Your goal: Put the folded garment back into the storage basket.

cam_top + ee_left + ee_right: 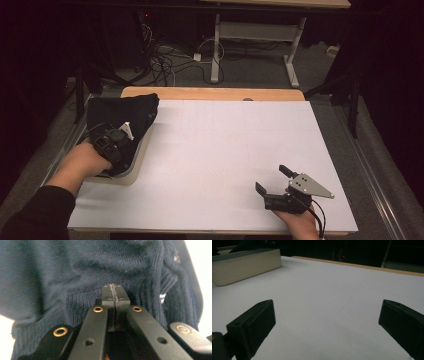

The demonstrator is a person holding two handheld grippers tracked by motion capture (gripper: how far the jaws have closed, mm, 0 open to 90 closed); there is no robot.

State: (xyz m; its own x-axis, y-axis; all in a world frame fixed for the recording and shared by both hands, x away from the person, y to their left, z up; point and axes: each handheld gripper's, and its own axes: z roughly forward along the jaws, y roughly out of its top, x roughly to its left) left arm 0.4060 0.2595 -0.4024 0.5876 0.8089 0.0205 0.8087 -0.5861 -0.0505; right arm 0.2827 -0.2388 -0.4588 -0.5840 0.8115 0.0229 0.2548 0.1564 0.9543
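A dark navy knitted sweater (122, 107) lies heaped in a cream bin (134, 170) at the table's left. My left gripper (116, 139) hovers over the sweater's near part, held by a hand in a dark sleeve. In the left gripper view its tips (115, 291) are pressed together right in front of the ribbed hem of the sweater (75, 270); I cannot tell whether any fabric is pinched. My right gripper (272, 179) rests near the front right of the table, with its jaws wide apart and nothing between them (327, 312).
A white sheet (225, 160) covers the wooden table (215, 93). The cream bin (247, 265) stands far left in the right gripper view. A small white tag (128, 131) lies on the sweater. Behind the table are cables and a desk frame (216, 50) on the floor.
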